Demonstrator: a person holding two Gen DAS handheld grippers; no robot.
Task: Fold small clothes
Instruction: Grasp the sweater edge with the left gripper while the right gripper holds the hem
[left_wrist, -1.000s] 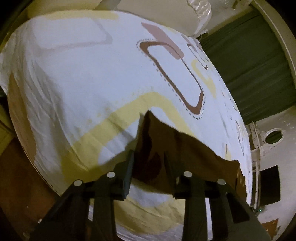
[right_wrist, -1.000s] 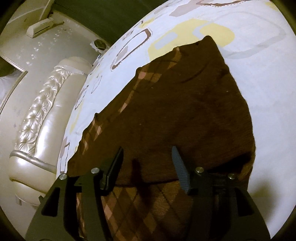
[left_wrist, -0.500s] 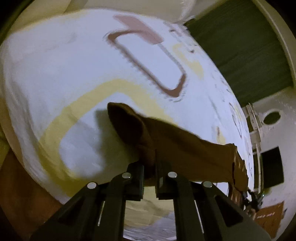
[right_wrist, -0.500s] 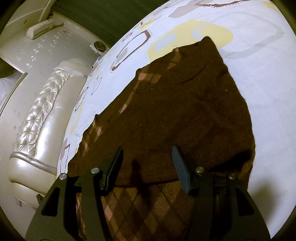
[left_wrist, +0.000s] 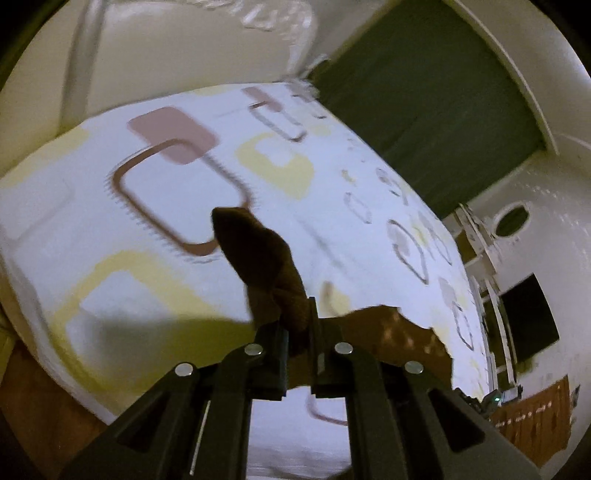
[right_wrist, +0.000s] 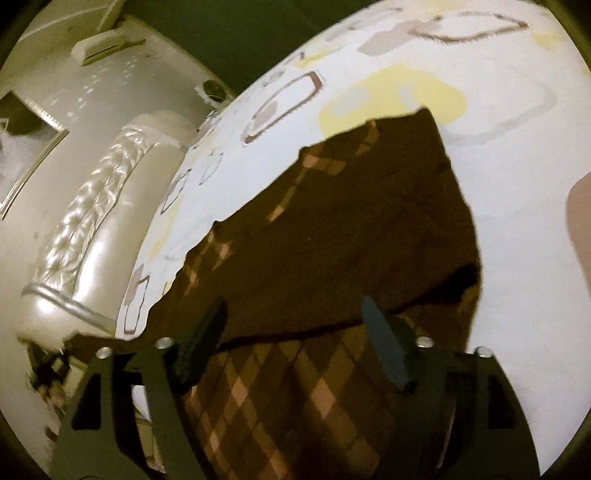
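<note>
A brown knitted garment with a pink argyle pattern lies partly folded on a white patterned bedsheet. My left gripper is shut on a corner of the garment and holds it lifted above the bed; the rest of the garment trails to the right. My right gripper is open and hovers over the garment's argyle lower part, its fingers apart and holding nothing.
A padded cream headboard runs along the bed's left side in the right wrist view. A dark green curtain and a cream wall stand behind the bed. Brown floor shows at lower left.
My left gripper closed on the garment's corner and lifted it up and over toward the bed's middle. My right gripper stayed open over the garment, shifting only slightly.
</note>
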